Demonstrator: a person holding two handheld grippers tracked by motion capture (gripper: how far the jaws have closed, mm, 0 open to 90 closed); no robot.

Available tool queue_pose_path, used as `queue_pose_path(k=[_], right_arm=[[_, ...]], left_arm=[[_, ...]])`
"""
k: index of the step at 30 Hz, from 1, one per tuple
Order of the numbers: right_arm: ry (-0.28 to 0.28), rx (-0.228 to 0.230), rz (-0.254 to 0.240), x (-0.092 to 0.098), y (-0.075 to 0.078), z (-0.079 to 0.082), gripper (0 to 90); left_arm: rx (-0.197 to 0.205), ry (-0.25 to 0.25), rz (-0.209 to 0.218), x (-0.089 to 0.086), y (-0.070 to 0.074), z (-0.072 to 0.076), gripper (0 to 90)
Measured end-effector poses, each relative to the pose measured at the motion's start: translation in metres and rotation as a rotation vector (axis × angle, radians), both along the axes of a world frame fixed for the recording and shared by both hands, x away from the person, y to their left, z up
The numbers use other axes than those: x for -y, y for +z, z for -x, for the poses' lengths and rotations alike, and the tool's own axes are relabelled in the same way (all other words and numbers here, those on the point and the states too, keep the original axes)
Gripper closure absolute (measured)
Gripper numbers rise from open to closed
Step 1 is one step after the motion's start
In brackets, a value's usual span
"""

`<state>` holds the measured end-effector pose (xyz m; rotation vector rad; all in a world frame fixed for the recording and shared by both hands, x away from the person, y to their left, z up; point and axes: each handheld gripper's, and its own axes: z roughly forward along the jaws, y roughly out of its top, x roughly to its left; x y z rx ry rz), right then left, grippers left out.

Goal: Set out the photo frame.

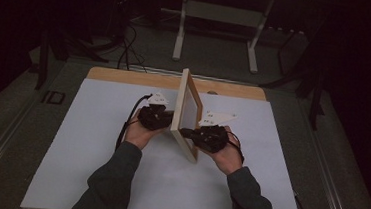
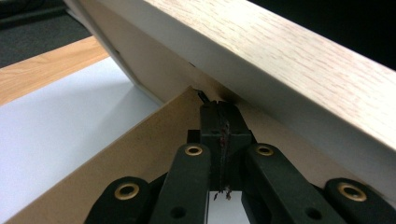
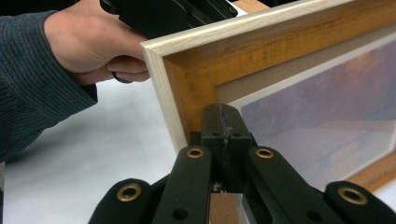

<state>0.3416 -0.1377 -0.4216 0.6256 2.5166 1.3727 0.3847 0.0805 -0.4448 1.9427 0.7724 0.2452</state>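
**Frame stands between both grippers**

My left gripper [image 1: 165,117] pinches the brown stand flap [image 2: 140,154]; my right gripper [image 1: 187,132] is closed against the picture frame [image 1: 187,112] (grip unclear), which stands on edge mid-table, long axis running near to far.

1. Picture frame [image 1: 186,115] is standing on edge near the middle of the sheet [image 1: 85,147], tilted, its near corner touching the sheet.
2. Sheet is lying on the table [image 1: 125,75]; a strip of table is showing behind it.
3. Left gripper [image 1: 165,118] is sitting just left of the frame, at its back side.
4. In the left gripper view, the jaws are meeting on a board [image 2: 121,163] folding out from the frame's back.
5. Right gripper [image 1: 187,133] is sitting just right of the frame, touching its front.
6. In the right gripper view, the jaws are resting against the frame's front near a corner, with the left hand [image 3: 93,42] behind the frame.
7. A stand [image 1: 220,17] is standing on the floor behind the table.
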Motion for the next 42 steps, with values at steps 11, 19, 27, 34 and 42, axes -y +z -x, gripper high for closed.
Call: queue_pose_path(k=[11, 19, 27, 34, 42], right_arm=[[0.013, 0.0, -0.006, -0.009, -0.001, 0.0, 89.9], [0.015, 0.007, -0.004, -0.01, -0.001, 0.001, 89.8], [0.027, 0.004, 0.012, -0.007, -0.004, 0.002, 86.2], [0.015, -0.001, 0.007, 0.001, -0.005, 0.002, 84.6], [-0.017, -0.01, 0.022, 0.012, -0.013, 0.0, 77.1]], left_arm=[[0.0, -0.041, 0.015, -0.003, -0.002, -0.002, 90.0], [-0.022, -0.05, 0.043, -0.003, -0.003, -0.003, 90.0], [-0.033, 0.002, 0.027, -0.006, 0.001, 0.001, 88.0], [-0.045, 0.044, 0.024, -0.015, 0.003, 0.003, 80.3], [-0.062, 0.087, 0.069, -0.028, 0.012, 0.009, 69.1]])
